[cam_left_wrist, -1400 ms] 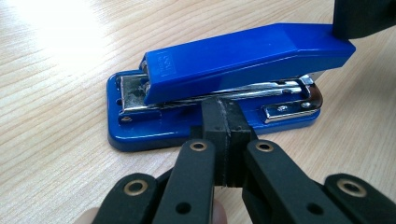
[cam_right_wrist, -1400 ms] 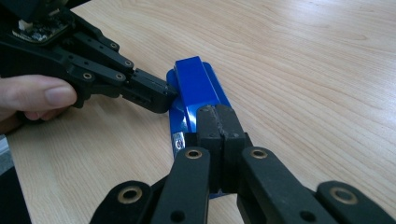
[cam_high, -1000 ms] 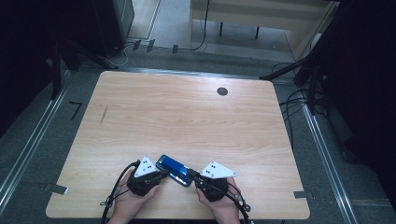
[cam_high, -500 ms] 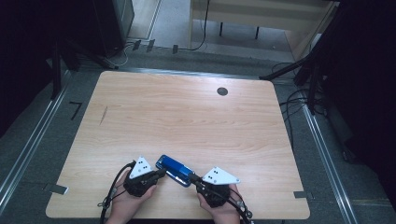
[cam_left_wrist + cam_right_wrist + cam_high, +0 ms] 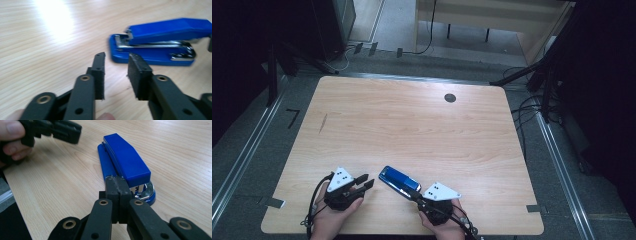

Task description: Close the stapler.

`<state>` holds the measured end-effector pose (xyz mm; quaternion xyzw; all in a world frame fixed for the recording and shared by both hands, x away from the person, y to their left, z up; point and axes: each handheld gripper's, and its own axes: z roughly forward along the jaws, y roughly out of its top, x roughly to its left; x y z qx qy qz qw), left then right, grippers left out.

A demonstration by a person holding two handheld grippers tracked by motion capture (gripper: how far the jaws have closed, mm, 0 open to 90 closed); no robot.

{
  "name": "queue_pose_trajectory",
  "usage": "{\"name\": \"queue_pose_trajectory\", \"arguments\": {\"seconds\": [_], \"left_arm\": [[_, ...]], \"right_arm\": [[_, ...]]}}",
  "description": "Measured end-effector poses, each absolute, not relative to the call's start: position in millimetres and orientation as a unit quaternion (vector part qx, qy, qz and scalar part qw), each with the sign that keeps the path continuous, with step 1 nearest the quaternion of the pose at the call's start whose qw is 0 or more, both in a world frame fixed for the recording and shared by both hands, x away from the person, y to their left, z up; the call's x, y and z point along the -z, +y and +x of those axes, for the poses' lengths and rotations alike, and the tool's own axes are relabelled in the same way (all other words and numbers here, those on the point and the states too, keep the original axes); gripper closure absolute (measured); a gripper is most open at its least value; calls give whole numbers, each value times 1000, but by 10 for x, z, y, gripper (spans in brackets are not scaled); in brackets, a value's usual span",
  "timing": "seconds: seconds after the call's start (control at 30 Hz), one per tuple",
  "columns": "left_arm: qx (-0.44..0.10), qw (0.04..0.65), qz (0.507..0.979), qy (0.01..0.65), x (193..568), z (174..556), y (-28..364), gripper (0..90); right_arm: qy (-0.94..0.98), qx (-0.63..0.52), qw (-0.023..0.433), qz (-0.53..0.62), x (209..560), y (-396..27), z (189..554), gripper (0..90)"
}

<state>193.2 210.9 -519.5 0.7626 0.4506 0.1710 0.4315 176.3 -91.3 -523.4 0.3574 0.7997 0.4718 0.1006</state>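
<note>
A blue stapler (image 5: 399,181) lies flat on the wooden table (image 5: 422,130) near its front edge, also seen from the left gripper view as the stapler (image 5: 160,42) and from the right gripper view as the stapler (image 5: 125,160). My left gripper (image 5: 364,182) sits just left of it, apart from it. Its jaws have just been opening, and the left gripper (image 5: 116,68) has nothing between them. My right gripper (image 5: 413,194) is at the stapler's hinge end. In its own view the right gripper (image 5: 117,185) is shut, pads together, tips against that end.
A dark round cable hole (image 5: 450,98) sits in the table's far right part. A dark streak (image 5: 323,123) marks the wood at the left. Cables (image 5: 532,107) lie on the floor at the right, and a wooden desk (image 5: 492,15) stands beyond the table.
My left gripper has drawn back to the left, away from the stapler's front end, and its jaws have parted. The right gripper and the stapler have barely shifted.
</note>
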Motion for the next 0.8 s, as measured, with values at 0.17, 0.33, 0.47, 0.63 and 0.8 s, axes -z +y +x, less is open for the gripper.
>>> {"name": "queue_pose_trajectory", "arguments": {"seconds": [0.17,0.33,0.47,0.63,0.8], "left_arm": [[-185,432,750,465,5198,1951,2350,566],[-195,433,736,482,5233,1954,2563,449],[-202,437,722,497,5230,1956,2691,385],[-222,431,703,521,5239,1944,2922,356],[-239,425,691,534,5236,1938,3062,292]], "right_arm": [[802,-466,104,360,5266,-910,1775,900],[800,-466,106,364,5277,-936,1808,900],[798,-467,108,366,5283,-951,1824,900],[796,-467,108,369,5300,-973,1857,900],[795,-467,111,372,5301,-985,1879,900]]}}
